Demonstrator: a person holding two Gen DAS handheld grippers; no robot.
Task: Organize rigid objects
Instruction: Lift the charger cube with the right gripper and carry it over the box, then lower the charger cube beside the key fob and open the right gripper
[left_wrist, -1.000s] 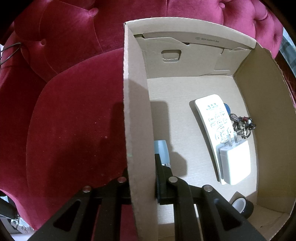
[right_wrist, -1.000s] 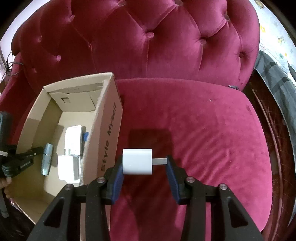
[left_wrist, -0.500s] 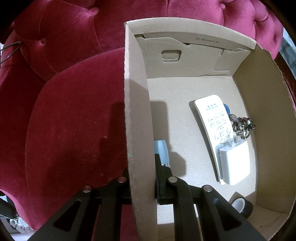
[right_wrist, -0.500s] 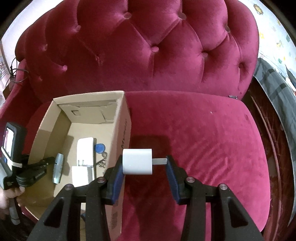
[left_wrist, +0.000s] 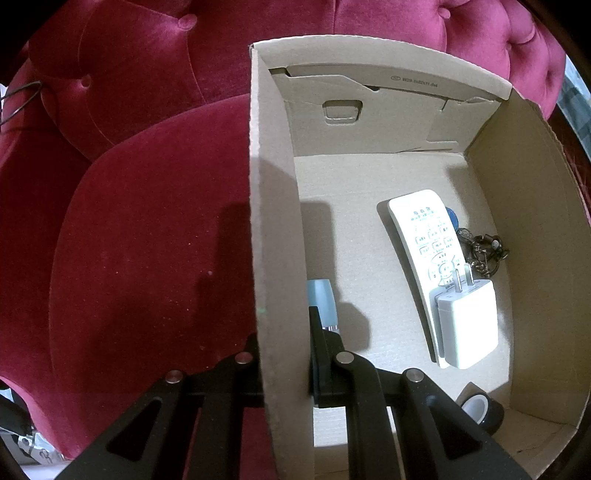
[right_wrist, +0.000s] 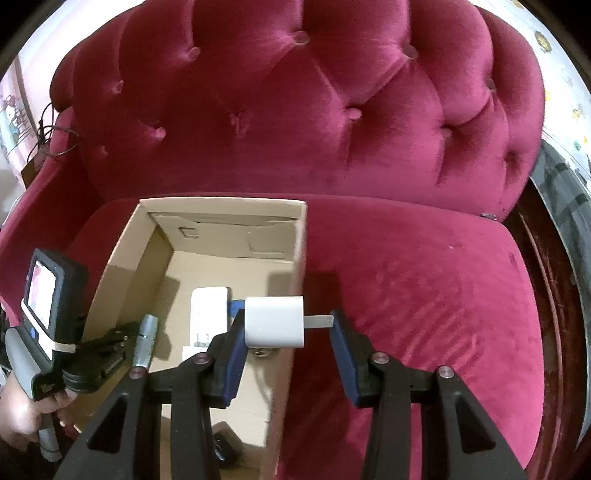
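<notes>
A: Which way did the small white plug-in charger cube (right_wrist: 274, 322) point?

B: It lay sideways between the two blue-padded fingers of the right hand-held gripper (right_wrist: 286, 326). Its long axis ran across the jaws, with the metal prongs aimed at the right finger and the flat back against the left one. The right hand-held gripper was clamped on it at a middling width, and the cube hung over the near right wall of the open brown cardboard box (right_wrist: 300, 236), above the crimson tufted velvet sofa (right_wrist: 406, 280).

A: And the other hand?

B: The left hand-held gripper (left_wrist: 286, 369) was pinched tight on the left wall of that box, one finger outside and one inside. Just ahead of its inner finger stood a pale blue-grey cylinder with a metal end (left_wrist: 322, 302), its long axis along the wall.

A: How many things were in the box?

B: I counted one long white remote control (left_wrist: 424, 251), pointing away from the left hand-held gripper, and one second white charger block (left_wrist: 467, 328) lying on its near end, prongs pointing the same way. To the right of those lay one bunch of dark keys (left_wrist: 484, 251), one blue round tag (left_wrist: 451, 218) and one black roll of tape (left_wrist: 484, 413).

A: Anything hard to see?

B: The blue tag was mostly hidden behind the remote, the tape roll was partly covered by the hand-held gripper's frame, and the keys were too tangled to count.
</notes>
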